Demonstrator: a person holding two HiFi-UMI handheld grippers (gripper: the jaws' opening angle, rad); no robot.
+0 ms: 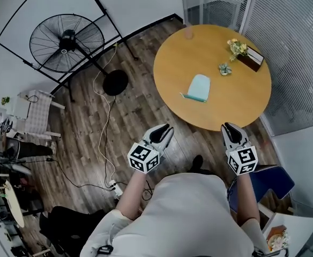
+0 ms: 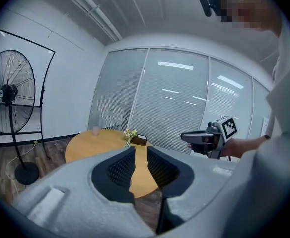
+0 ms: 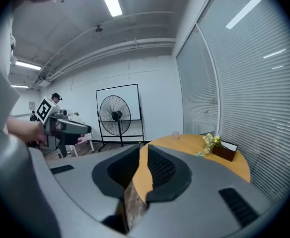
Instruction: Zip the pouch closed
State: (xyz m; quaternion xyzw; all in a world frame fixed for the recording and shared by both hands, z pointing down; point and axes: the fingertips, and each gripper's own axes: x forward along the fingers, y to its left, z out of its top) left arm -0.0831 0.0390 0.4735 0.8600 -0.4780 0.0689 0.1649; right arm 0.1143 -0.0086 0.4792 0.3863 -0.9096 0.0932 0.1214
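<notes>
A light teal pouch [image 1: 198, 88] lies flat near the middle of the round wooden table [image 1: 242, 98]. I cannot make out its zipper from here. Both grippers are held over the floor, short of the table's near edge and well away from the pouch. My left gripper [image 1: 166, 128] [image 2: 141, 150] points toward the table with its jaws almost together and nothing between them. My right gripper [image 1: 227, 126] [image 3: 144, 150] stands the same way, a slim gap and nothing held. Each gripper view shows the other gripper off to the side, and neither shows the pouch.
A brown box with flowers [image 1: 250, 58], a small sprig [image 1: 224, 68] and a cup [image 1: 189, 32] sit on the table's far side. A standing fan [image 1: 66, 42] and a floor cable [image 1: 104, 143] are at the left. A blue chair [image 1: 269, 181] is by my right arm. Blinds line the right wall.
</notes>
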